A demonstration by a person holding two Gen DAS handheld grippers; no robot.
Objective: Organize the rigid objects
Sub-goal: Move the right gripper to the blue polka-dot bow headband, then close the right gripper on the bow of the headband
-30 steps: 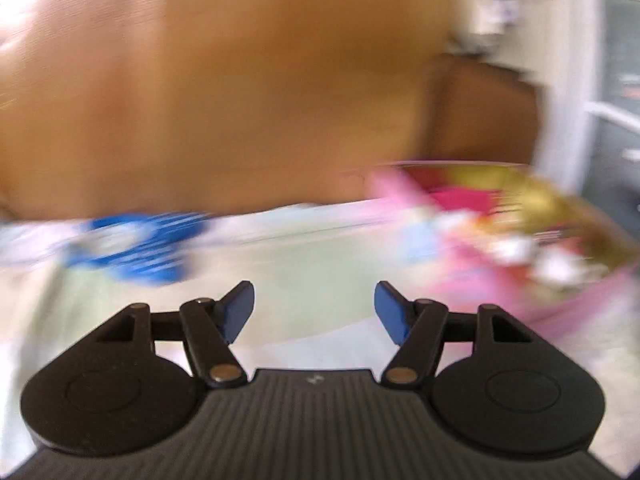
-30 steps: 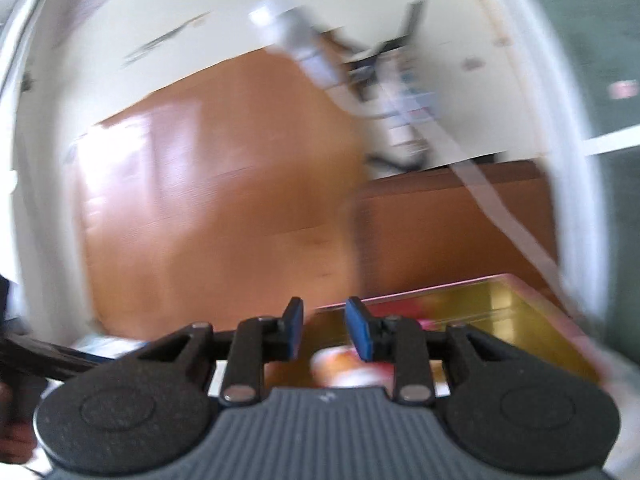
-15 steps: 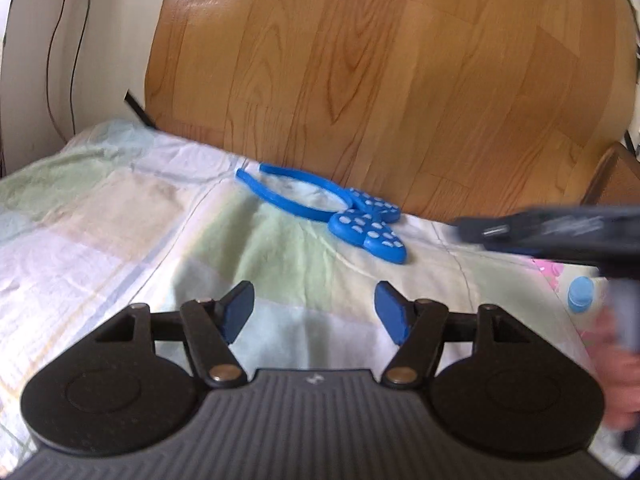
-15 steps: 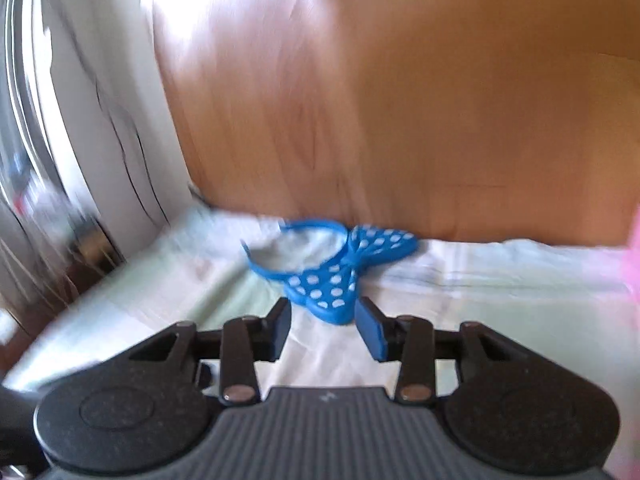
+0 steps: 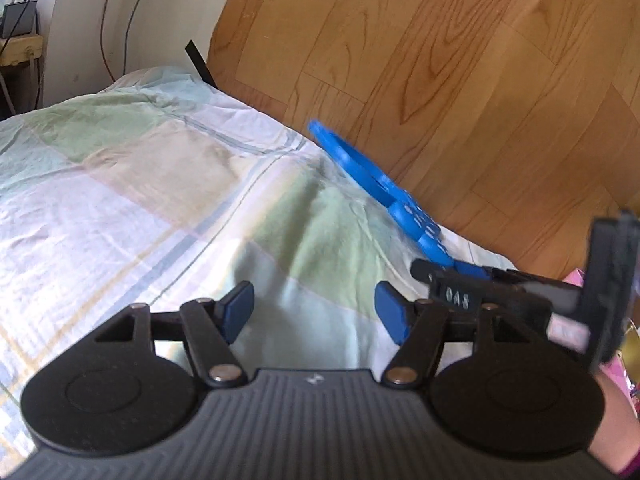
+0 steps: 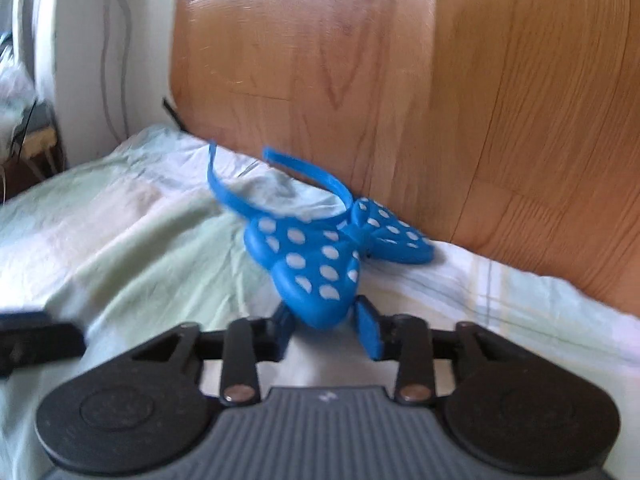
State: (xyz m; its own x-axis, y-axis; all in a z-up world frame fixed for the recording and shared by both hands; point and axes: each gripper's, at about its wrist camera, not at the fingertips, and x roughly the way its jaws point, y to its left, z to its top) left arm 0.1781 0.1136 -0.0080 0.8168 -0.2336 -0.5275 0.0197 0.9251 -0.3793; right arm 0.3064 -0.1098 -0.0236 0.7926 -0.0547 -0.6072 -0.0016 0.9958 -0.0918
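A blue headband (image 6: 312,264) with a white-dotted bow lies on the bed against the headboard. My right gripper (image 6: 326,326) has the bow's near lobe between its blue pads, which touch it on both sides as the jaws close. In the left wrist view the headband (image 5: 360,168) is blurred, with the right gripper (image 5: 452,270) at its bow end. My left gripper (image 5: 314,312) hovers open over the sheet, left of the headband, with nothing between its fingers.
A pale checked bedsheet (image 5: 140,200) covers the bed. The wooden headboard (image 5: 480,80) rises right behind the headband. A white wall with hanging cables (image 5: 120,20) stands at the far left. Something pink (image 5: 576,276) shows at the right edge.
Both grippers swung from the pink and gold box to the bed. The right gripper came up to the headband and its pads closed around the bow. The left view rolled.
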